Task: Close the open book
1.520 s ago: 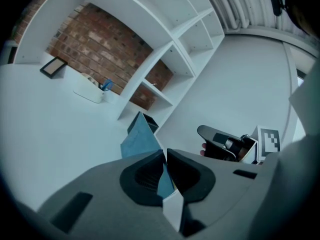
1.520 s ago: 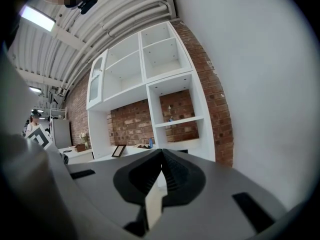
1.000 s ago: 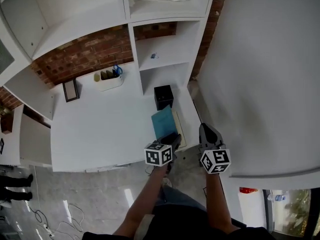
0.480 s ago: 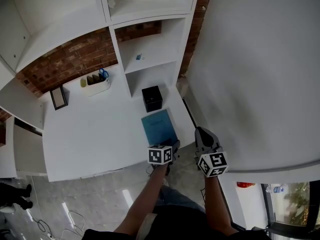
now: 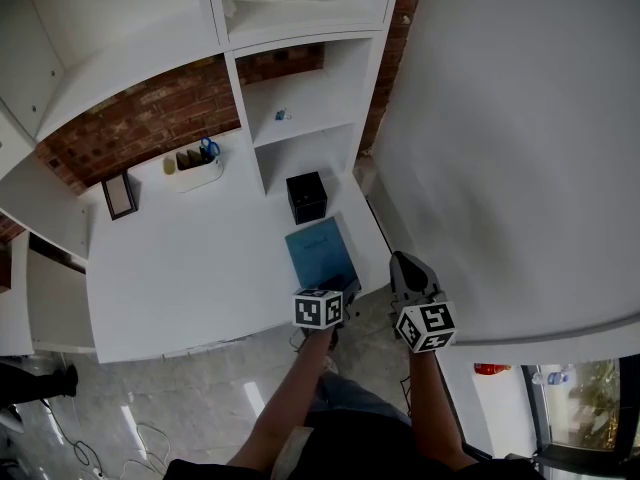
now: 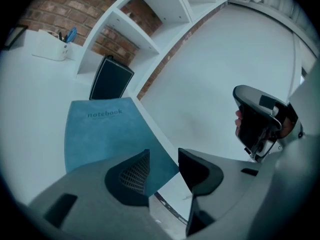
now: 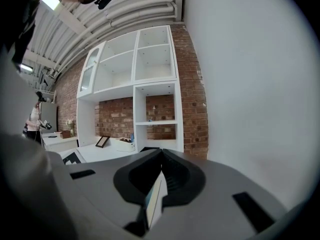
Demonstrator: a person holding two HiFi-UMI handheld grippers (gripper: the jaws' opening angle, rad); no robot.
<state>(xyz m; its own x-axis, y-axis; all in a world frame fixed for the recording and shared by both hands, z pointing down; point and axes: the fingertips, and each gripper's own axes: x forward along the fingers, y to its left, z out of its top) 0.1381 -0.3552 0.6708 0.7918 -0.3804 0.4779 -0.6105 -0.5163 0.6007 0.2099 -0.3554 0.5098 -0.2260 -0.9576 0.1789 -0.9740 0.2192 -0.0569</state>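
Note:
A blue notebook [image 5: 320, 252] lies closed and flat on the white desk [image 5: 190, 268], near its front right corner; its cover lettering shows in the left gripper view [image 6: 102, 129]. My left gripper [image 5: 346, 288] hovers at the book's near edge, open, with nothing between its pads [image 6: 165, 158]. My right gripper [image 5: 402, 264] hangs just right of the desk's corner, beside the white wall, away from the book. Its jaws meet at the tip in the right gripper view [image 7: 161, 152], shut and holding nothing.
A black box [image 5: 306, 196] stands just behind the book, below white shelves [image 5: 300, 118]. A white caddy with scissors [image 5: 193, 168] and a small picture frame [image 5: 119, 196] sit at the back left. A white wall [image 5: 520, 148] bounds the right. The desk's front edge runs under my grippers.
A second ago the blue cover stood tilted up at my left gripper; now it lies flat and closed. The left gripper has opened and sunk a little. The right gripper has stayed put.

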